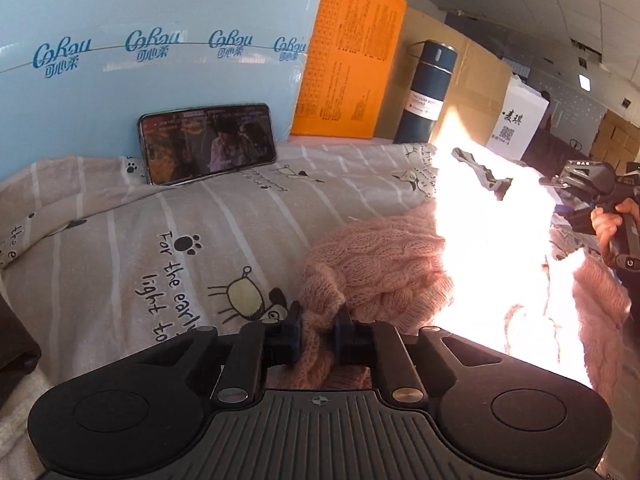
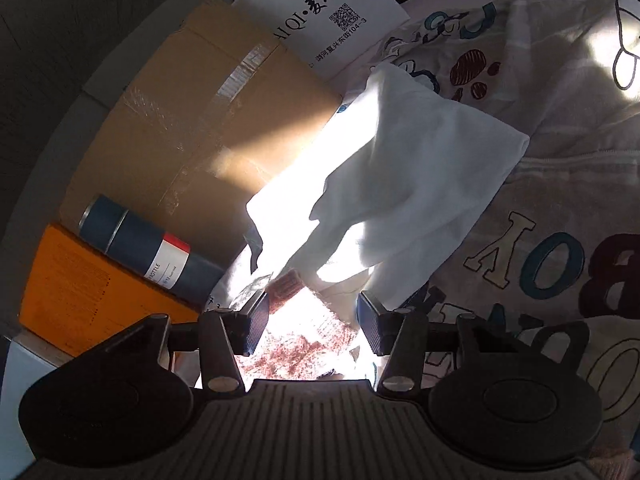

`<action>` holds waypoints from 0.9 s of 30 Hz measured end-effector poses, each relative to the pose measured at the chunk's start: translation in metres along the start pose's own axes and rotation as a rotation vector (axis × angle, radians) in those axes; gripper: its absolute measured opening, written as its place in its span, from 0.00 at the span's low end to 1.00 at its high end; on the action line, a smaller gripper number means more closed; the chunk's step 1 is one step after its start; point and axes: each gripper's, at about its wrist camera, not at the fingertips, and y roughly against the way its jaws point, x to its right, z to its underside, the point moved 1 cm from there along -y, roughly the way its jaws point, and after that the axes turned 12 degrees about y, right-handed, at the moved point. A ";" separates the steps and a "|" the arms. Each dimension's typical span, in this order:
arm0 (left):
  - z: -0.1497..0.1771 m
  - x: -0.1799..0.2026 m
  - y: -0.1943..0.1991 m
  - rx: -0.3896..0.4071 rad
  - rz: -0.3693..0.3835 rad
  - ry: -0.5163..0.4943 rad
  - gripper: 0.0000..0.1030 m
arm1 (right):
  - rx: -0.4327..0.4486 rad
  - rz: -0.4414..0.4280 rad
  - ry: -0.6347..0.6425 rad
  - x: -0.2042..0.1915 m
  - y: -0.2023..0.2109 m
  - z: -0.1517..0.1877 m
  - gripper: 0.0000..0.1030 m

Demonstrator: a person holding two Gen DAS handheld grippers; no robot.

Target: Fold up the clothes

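While strong sunlight washes out much of the right side of the scene, the left gripper [image 1: 318, 330] is clamped on a bunched fold of the pink knitted sweater [image 1: 384, 264], with both pads pressed into the wool at the near edge of the garment. That sweater lies heaped on a grey bedsheet [image 1: 160, 232] printed with paw marks, cartoon animals and handwriting, and it spreads to the right into the glare.

At the far left a phone [image 1: 208, 144] with a lit screen leans against a pale blue carton [image 1: 160, 40]. To the right of it stand an orange box [image 1: 352, 56], a dark blue vacuum bottle [image 1: 426, 92] and brown cardboard [image 1: 468, 80]; farther right is a white bag [image 1: 520, 120] with a QR code.

The right gripper [image 2: 312, 322] has its jaws set wide apart, hovering over a sunlit patch of the same pink knit, and I cannot tell whether either pad touches it. In the left wrist view this gripper appears at the far right, with the person's hand [image 1: 612, 220] around its handle. Just beyond its fingers lies a crumpled white garment [image 2: 400, 184], resting on a cream cloth [image 2: 540, 240] with large block letters and paw prints.
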 end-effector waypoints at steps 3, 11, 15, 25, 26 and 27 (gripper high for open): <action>-0.001 0.003 0.017 0.067 0.001 -0.021 0.09 | 0.010 0.015 0.101 -0.017 0.003 0.011 0.15; -0.015 -0.019 0.076 0.226 -0.107 0.015 0.08 | 0.155 -0.005 0.439 -0.088 0.031 0.023 0.11; -0.018 -0.036 0.081 0.223 -0.238 0.003 0.08 | 0.138 0.061 0.604 -0.111 0.008 0.034 0.10; -0.004 -0.048 0.049 0.120 -0.308 -0.022 0.17 | 0.019 0.241 0.816 -0.101 -0.061 0.057 0.28; -0.004 -0.048 0.051 0.123 -0.302 -0.026 0.19 | 0.005 0.237 0.806 -0.099 -0.063 0.056 0.31; -0.003 -0.047 0.054 0.129 -0.294 -0.030 0.21 | 0.009 0.216 0.792 -0.097 -0.061 0.054 0.35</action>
